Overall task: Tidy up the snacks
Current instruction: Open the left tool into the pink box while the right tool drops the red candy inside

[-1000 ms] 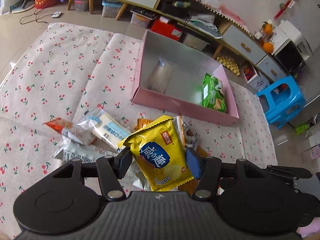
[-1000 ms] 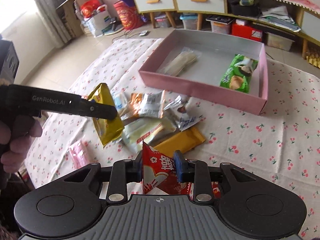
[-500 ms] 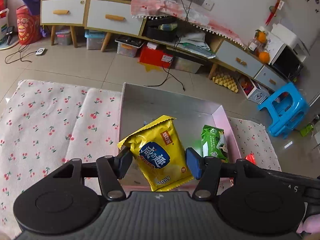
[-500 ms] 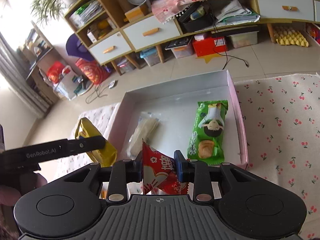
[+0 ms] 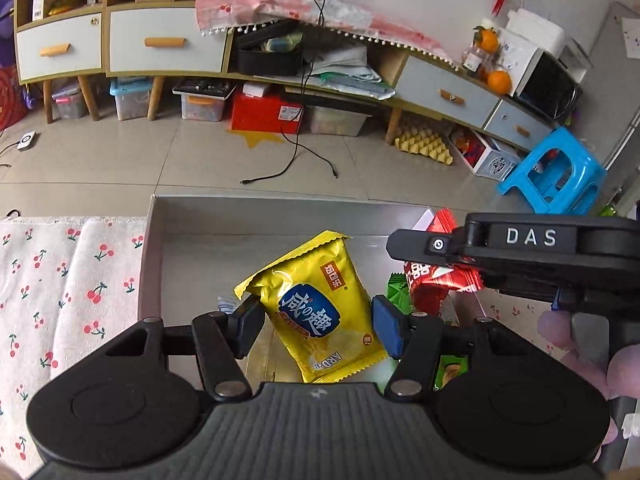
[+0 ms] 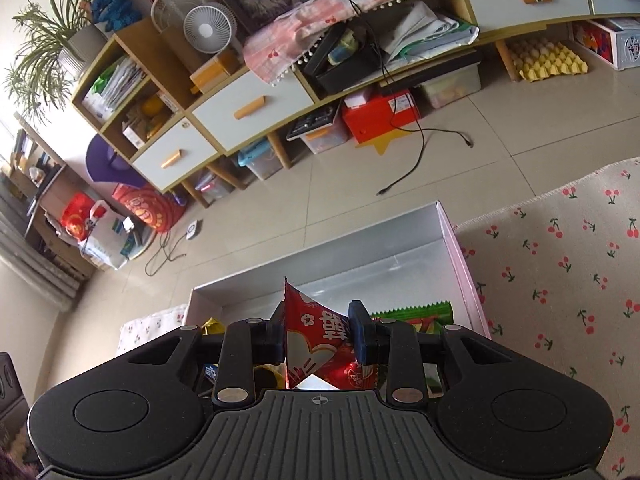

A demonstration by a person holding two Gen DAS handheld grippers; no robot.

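Now my left gripper pinches the yellow bag, right gripper pinches the red bag, both w/ the pink box just under them.

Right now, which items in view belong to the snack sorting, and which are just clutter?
Job:
yellow foil snack packet in left gripper
red foil snack packet in right gripper
green snack packet
pink-walled cardboard box

Clutter:
blue plastic stool
black floor cable
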